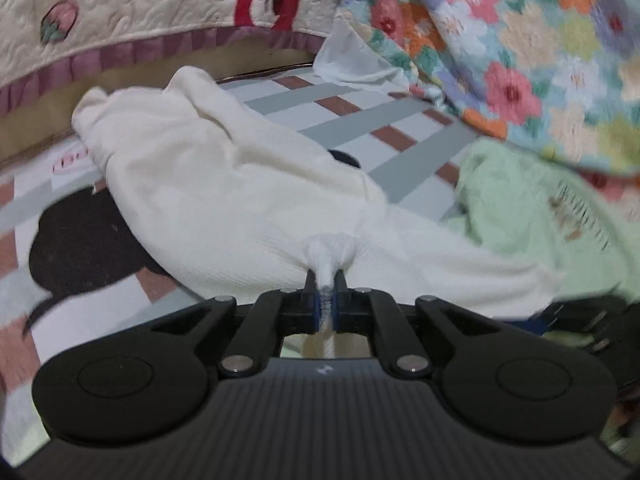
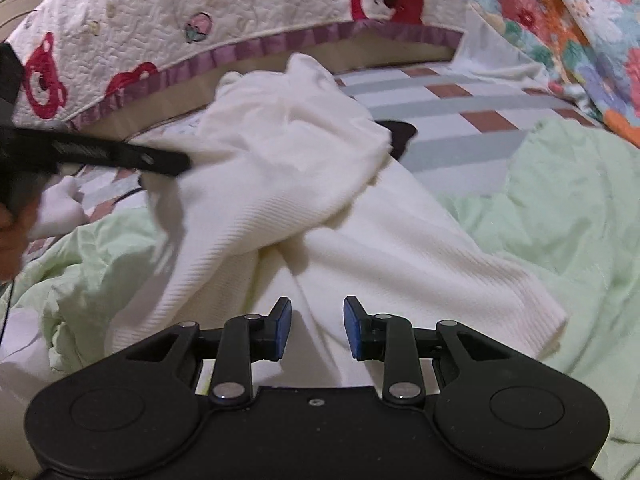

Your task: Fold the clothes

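Your biggest landmark is the checked bed sheet [image 1: 360, 120], grey, white and rust squares with a black cartoon shape printed on it. Behind the sheet a cream quilt [image 1: 140, 4] with red bears and a purple frill hangs down, and to the right of the sheet a flowered blanket [image 1: 520, 40] is piled up. A pale green cloth [image 2: 560, 208] lies crumpled on the sheet, partly under the white ribbed sweater [image 2: 280, 168], which sprawls in a loose heap across the middle of the sheet, one sleeve running toward your right side.

Your left gripper [image 1: 325, 280] has its jaws closed on a bunched pinch of the sweater's edge, with fabric squeezed between the blue pads [image 1: 317, 312]. In the right wrist view it reaches in from the left and meets the sweater.

Your right gripper [image 2: 318, 320] hovers just over the sweater's near part, jaws spread apart and holding nothing.
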{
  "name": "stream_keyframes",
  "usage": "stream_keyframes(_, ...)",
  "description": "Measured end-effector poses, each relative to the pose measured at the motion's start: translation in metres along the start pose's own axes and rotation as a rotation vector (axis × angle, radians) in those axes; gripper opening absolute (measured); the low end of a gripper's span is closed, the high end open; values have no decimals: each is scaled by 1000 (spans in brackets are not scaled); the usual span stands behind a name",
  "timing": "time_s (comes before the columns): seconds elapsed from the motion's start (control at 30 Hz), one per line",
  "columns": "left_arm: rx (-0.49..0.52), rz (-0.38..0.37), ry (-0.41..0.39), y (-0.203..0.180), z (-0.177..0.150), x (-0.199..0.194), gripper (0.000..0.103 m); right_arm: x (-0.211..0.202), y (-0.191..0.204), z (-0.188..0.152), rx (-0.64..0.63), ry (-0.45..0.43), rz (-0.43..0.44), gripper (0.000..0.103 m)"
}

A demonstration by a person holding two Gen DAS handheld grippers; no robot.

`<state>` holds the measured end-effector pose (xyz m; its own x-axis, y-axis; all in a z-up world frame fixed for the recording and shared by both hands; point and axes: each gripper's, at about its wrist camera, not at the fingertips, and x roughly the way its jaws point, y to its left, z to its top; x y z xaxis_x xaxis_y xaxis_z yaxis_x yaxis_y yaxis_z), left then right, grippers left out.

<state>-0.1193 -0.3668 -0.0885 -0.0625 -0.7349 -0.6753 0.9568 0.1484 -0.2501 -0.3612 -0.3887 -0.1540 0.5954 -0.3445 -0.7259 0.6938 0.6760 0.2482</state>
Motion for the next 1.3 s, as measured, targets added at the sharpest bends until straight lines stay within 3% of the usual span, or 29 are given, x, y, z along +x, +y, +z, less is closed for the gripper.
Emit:
stream_keyframes(0.13,-30,-83,-51,-8,17,-36,4,-2,-15,5,98,23,114,32)
stream_keyframes(0.43,-87,-276,-180,-18,41,-91,4,9,11,20,-80,-39,145,32)
stream_keyframes(0.7,-119,-308,-201,-16,39,-101,4,47,5,47,-90,-41,57,34)
stream_keyframes(0.77,-118,-337,-215,-16,40,-104,4,51,11,45,-105,-26,105,34)
stream_keyframes(0.93,-82,-366,-229,-26,46,-105,4,50,55,17,-337,48,247,33)
stream_keyframes(1.0,-29,-307,-218,-35,48,-99,4,48,69,5,-405,74,303,31)
stream_keyframes(1.07,29,-261,-198,-44,50,-88,4,48,61,2,-339,98,348,33)
stream_keyframes(1.2,30,-325,-136,-52,52,-62,4,44,38,-9,-191,173,416,34)
stream_keyframes(1.3,66,-396,-77,-65,50,-38,4,24,12,-15,-108,164,411,34)
